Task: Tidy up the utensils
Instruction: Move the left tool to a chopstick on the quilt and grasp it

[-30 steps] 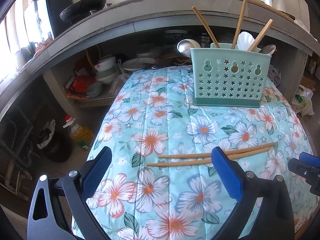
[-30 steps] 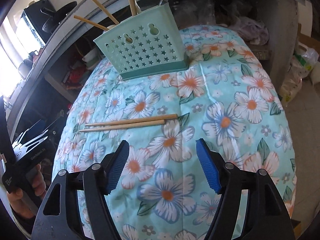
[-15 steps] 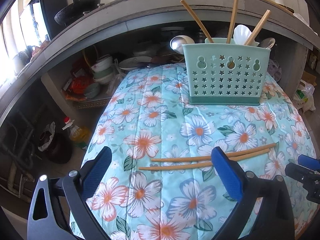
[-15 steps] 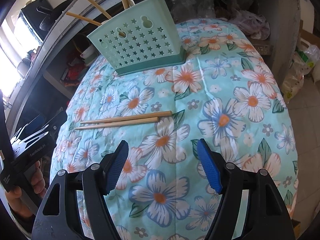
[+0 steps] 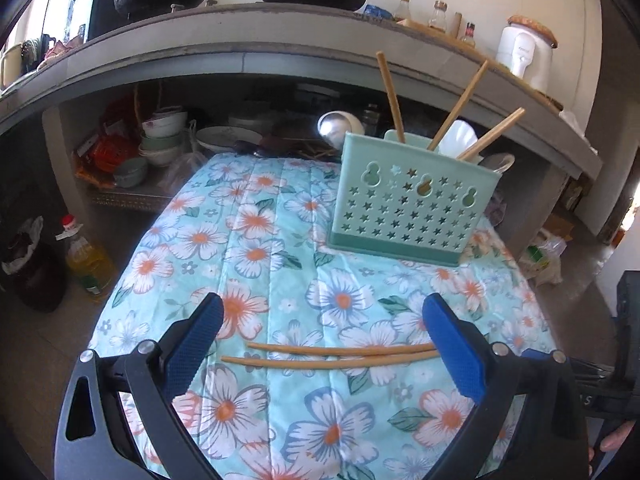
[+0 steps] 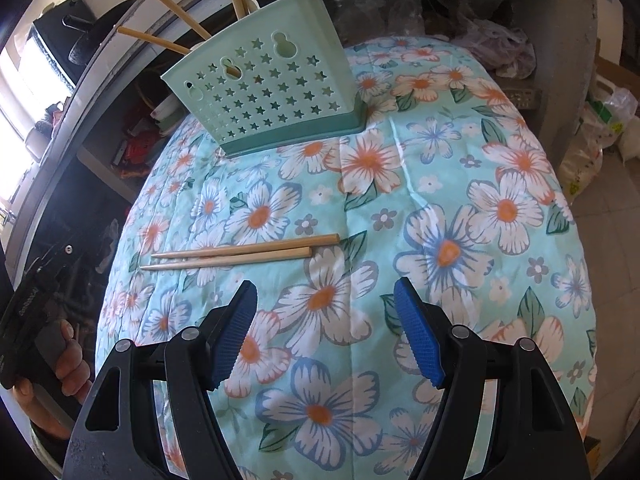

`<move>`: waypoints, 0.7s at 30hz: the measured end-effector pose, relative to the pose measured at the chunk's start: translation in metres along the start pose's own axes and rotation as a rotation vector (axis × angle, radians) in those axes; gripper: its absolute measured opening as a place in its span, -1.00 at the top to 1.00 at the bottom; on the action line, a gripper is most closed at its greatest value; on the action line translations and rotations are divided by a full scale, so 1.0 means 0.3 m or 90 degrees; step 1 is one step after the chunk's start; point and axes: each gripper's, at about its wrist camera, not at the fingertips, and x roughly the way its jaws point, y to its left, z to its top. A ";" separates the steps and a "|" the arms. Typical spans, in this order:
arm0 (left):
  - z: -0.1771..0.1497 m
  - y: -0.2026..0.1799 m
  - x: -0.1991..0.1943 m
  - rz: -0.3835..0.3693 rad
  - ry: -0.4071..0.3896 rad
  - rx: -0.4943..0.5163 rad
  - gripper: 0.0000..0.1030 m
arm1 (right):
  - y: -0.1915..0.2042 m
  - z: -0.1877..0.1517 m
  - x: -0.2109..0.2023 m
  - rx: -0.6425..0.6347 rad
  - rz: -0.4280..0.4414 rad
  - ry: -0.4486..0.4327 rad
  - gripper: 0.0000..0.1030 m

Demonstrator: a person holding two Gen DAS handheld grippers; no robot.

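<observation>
Near the front edge of the flower-print table cover [image 5: 256,248] lie two loose chopsticks [image 5: 336,356], side by side, almost touching, flat on the cloth. Long axis runs crosswise to both grippers, i.e. left-right across the table, thin tips toward the left edge, thick ends toward the middle.

Left gripper [image 5: 320,344]: jaws wide open, nothing held. In its own view the pair sits right between the blue pads [image 5: 192,344], thick ends running up to the right pad. Whether the pads are down at cloth level or above it, can't tell. Sticks lie along the gap from pad to pad, not across it, so closing as-is would likely push on the ends instead of pinching the shafts; wrist prob. needs a quarter roll first.

Right gripper [image 6: 326,332]: also open, empty, over bare cloth. Chopsticks [image 6: 240,254] are ahead of it and off to its left, clear of the pads.

So left hand is the nearer one, judged from both views; the next pick looks like its job.

Green star-holed utensil holder [image 5: 408,208] stands upright toward the far edge, well apart from the loose pair, already w/ three chopsticks and some spoons in it. That's the likely drop spot.
</observation>
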 end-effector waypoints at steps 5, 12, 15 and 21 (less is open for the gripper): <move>-0.008 -0.023 -0.005 -0.060 -0.023 0.055 -0.89 | -0.022 0.008 0.003 0.019 0.002 -0.007 -0.32; -0.120 -0.203 0.038 0.015 -0.046 0.365 -0.89 | -0.060 0.014 -0.005 0.041 0.012 -0.018 -0.30; -0.198 -0.270 0.074 0.051 -0.046 0.488 -0.70 | -0.079 0.010 -0.012 0.046 0.018 -0.024 -0.29; -0.293 -0.357 0.140 0.073 -0.026 0.642 -0.22 | -0.115 -0.001 -0.006 0.062 0.023 -0.023 -0.28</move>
